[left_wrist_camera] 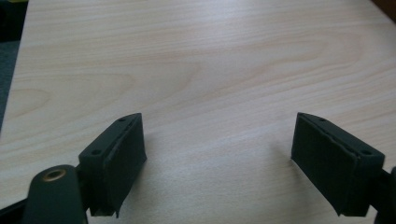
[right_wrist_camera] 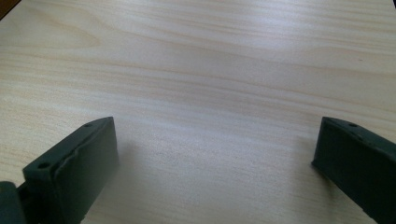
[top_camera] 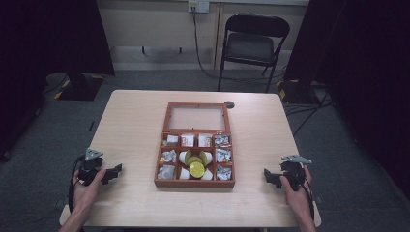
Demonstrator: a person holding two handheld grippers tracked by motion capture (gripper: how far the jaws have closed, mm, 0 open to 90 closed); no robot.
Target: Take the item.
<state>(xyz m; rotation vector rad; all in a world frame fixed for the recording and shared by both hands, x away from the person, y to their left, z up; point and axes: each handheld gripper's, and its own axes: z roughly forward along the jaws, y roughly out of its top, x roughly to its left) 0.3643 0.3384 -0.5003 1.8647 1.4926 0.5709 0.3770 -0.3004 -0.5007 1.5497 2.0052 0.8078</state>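
Wooden box [top_camera: 195, 181] holds packets [top_camera: 205, 140], labels too small to read.

Curtained recording studio: black drapes [top_camera: 58, 34], folding chair [top_camera: 251, 43].

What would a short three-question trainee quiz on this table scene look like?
1. True or false: the left hand-held gripper holds something.
2. What is the state of the lid of the wooden box?
3. Which stands behind the table: A) a chair, B) a ladder?

Key: 1 false, its jaws stand open over bare wood. 2 open, lying flat beyond the compartments. 3 A.
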